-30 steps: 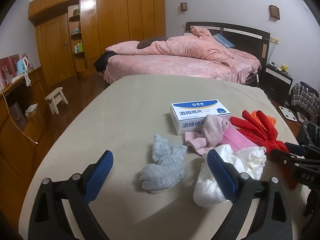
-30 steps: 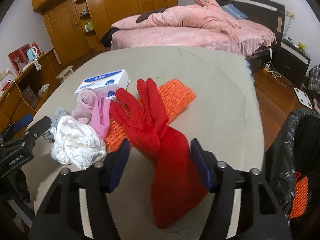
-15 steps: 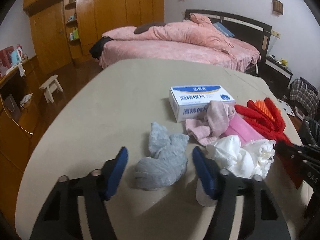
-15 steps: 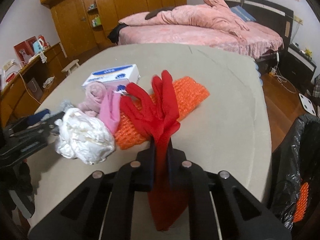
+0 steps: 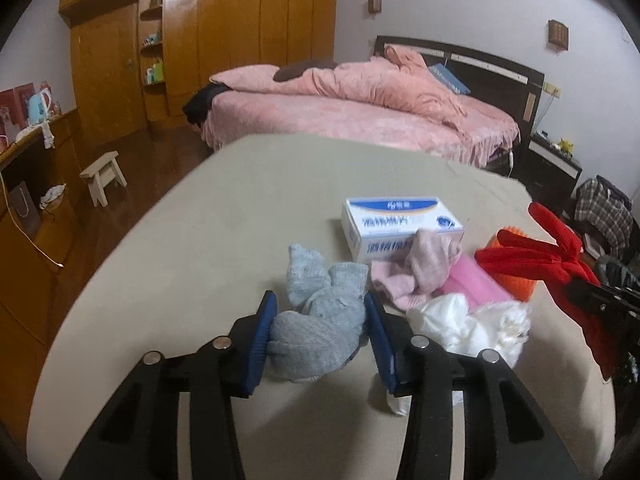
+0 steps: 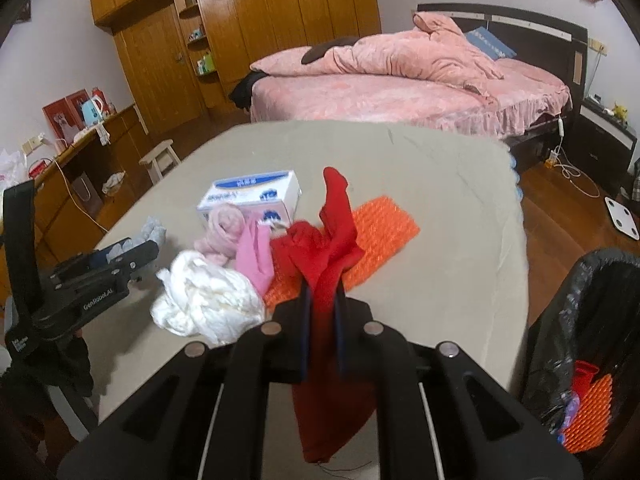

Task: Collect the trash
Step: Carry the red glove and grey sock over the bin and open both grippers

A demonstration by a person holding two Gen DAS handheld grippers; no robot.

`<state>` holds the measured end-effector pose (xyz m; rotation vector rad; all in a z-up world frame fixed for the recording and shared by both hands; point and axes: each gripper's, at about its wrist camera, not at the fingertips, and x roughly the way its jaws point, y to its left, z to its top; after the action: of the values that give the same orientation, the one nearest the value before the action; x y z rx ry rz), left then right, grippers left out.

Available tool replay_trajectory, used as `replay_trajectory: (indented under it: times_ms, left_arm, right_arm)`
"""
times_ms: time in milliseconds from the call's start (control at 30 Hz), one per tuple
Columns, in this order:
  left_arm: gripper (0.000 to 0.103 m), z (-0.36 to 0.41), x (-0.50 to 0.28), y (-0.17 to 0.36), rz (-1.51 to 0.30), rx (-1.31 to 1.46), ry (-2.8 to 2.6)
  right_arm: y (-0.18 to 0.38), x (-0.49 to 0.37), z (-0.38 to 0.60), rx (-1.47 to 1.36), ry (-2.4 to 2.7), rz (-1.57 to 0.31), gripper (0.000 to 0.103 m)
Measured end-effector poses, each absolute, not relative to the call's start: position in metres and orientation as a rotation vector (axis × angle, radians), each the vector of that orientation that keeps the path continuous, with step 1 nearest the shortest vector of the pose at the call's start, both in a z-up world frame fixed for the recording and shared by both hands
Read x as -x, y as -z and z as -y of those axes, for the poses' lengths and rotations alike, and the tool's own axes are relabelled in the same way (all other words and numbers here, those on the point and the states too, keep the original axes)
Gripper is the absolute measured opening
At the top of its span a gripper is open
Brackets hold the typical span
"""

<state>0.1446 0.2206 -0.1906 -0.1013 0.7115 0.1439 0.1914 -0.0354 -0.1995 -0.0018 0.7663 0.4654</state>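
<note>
A grey sock (image 5: pixel 312 344) lies on the beige table (image 5: pixel 200 260), and my left gripper (image 5: pixel 320 304) is closing on it, both blue pads pressing its sides. My right gripper (image 6: pixel 322 296) is shut on a red rubber glove (image 6: pixel 336 248), which hangs lifted off the table with its fingers pointing up and its cuff dangling below the jaws. In the left wrist view the same red glove (image 5: pixel 532 256) is raised at the right edge. A white crumpled wad (image 6: pixel 204 300), a pink sock (image 6: pixel 224 228), a pink cloth (image 6: pixel 252 256) and an orange mesh pad (image 6: pixel 376 232) lie between the grippers.
A blue-and-white box (image 5: pixel 400 224) stands behind the pile. A black trash bag (image 6: pixel 580 320) hangs open off the table's right edge with orange and red items inside. A pink bed (image 6: pixel 400 92), wooden wardrobes and a small stool (image 5: pixel 104 176) lie beyond.
The left jaws narrowed from wide open until they pinch the grey sock. The right jaws shut on the red glove and lifted it off the orange pad.
</note>
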Motion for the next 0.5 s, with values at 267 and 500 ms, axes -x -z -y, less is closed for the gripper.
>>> replay_trajectory:
  times_ms: [267,500]
  left_arm:
    - [0.045,-0.204,-0.137,0.153,-0.643,0.068,-0.14]
    - [0.045,-0.188,-0.136,0.135,-0.621,0.068,-0.126]
  right_arm:
    - [0.166,-0.184,0.041,-0.016,-0.496,-0.702,0.009]
    - [0.149,-0.179,0.046,-0.026,-0.492,-0.669,0.009]
